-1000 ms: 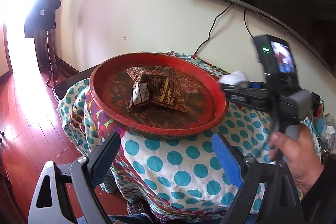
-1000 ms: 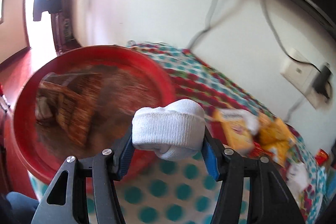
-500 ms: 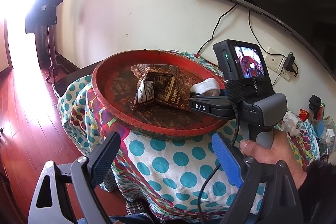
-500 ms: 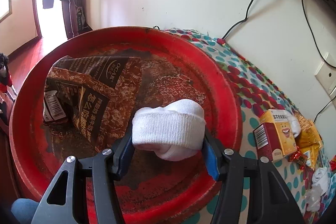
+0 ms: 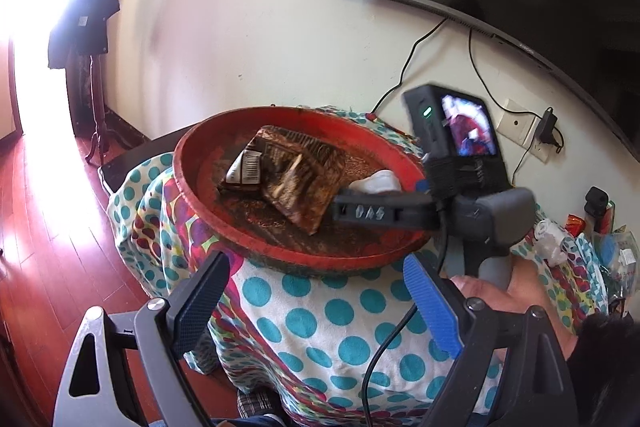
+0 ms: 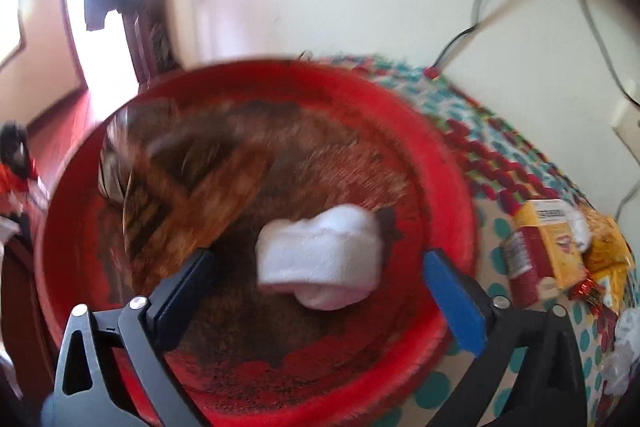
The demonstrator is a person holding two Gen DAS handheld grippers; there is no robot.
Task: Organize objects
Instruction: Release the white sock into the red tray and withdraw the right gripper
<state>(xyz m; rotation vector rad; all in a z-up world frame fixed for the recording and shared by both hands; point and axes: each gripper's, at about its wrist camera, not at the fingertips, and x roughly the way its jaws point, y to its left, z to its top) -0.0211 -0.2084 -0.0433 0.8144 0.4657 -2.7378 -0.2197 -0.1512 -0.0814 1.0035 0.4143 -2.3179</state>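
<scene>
Right wrist view shows me the red tray (image 6: 448,187) already holding the brown packet (image 6: 192,211) and now the rolled white sock (image 6: 320,263). My right gripper (image 6: 320,291) has just been opening; its jaws stand clear either side. Left gripper (image 5: 316,303) hangs spread, empty. Yellow box (image 6: 548,243) and wrappers (image 6: 608,251) remain outside on the cloth.

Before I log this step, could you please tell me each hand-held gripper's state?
Left hand-held gripper: open, empty.
Right hand-held gripper: just opened, white sock roll released.
</scene>
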